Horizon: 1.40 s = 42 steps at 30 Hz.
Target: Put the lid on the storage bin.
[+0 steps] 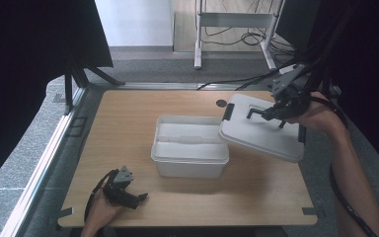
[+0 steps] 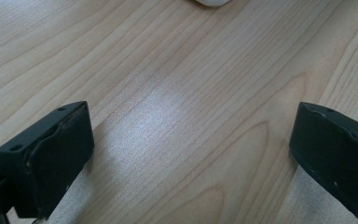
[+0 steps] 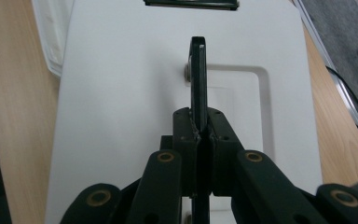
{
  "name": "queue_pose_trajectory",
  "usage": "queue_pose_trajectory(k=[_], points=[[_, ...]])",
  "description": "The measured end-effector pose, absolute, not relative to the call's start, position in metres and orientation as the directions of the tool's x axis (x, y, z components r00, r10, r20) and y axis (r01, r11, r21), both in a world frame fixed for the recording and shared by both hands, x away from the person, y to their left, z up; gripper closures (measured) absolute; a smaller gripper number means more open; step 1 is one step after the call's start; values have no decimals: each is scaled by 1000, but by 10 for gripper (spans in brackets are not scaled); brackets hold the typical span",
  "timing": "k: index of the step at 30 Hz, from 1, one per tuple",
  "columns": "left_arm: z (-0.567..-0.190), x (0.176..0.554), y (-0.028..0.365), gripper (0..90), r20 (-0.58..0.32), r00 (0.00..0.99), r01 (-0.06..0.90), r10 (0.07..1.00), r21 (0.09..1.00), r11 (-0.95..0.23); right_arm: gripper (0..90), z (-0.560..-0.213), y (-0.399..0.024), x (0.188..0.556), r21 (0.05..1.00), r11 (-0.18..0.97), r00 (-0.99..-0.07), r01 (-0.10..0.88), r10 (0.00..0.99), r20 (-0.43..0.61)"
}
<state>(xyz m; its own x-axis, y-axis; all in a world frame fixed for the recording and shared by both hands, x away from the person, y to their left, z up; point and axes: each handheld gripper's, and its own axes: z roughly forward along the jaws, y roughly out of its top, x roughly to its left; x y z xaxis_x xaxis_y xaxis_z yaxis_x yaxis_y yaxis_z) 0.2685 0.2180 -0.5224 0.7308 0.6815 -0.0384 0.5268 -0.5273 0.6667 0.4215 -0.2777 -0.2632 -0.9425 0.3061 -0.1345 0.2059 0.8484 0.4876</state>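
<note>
A white lid (image 1: 261,131) hangs tilted in the air over the table's right side, its left edge just past the open white box (image 1: 190,146). My right gripper (image 1: 276,109) is shut on the lid's black handle (image 1: 262,114). In the right gripper view the jaws pinch that upright handle (image 3: 198,79) above the lid (image 3: 121,102), at my right gripper (image 3: 199,128). My left gripper (image 1: 140,198) rests near the table's front left edge, jaws open. In the left gripper view my left gripper (image 2: 191,158) has bare wood between its fingers (image 2: 51,158).
The wooden table (image 1: 123,128) has a round cable hole (image 1: 221,103) at the back. A white metal stand (image 1: 237,22) and cables lie on the floor beyond. Black curtains flank both sides. A corner of the box (image 3: 51,37) shows beside the lid.
</note>
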Motion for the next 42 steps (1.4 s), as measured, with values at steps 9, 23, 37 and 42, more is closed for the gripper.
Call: queue_pose_trajectory(k=[9,23,37,42], points=[[-522,268,218,1,-38,731,527,682,666,-528,842,-263,-224,424,483,867,-973,120,200,-117],[-522,268,218,5,-36,730,526,683,667,-528,841,-278,-138,428,482,876,-994,24,74,-85],[-522,267,218,7,-37,731,525,681,667,-528,841,-298,-76,431,490,872,-998,-19,15,-65],[-522,267,218,8,-38,730,526,682,669,-526,840,-313,-67,433,464,886,-999,-18,7,-53]])
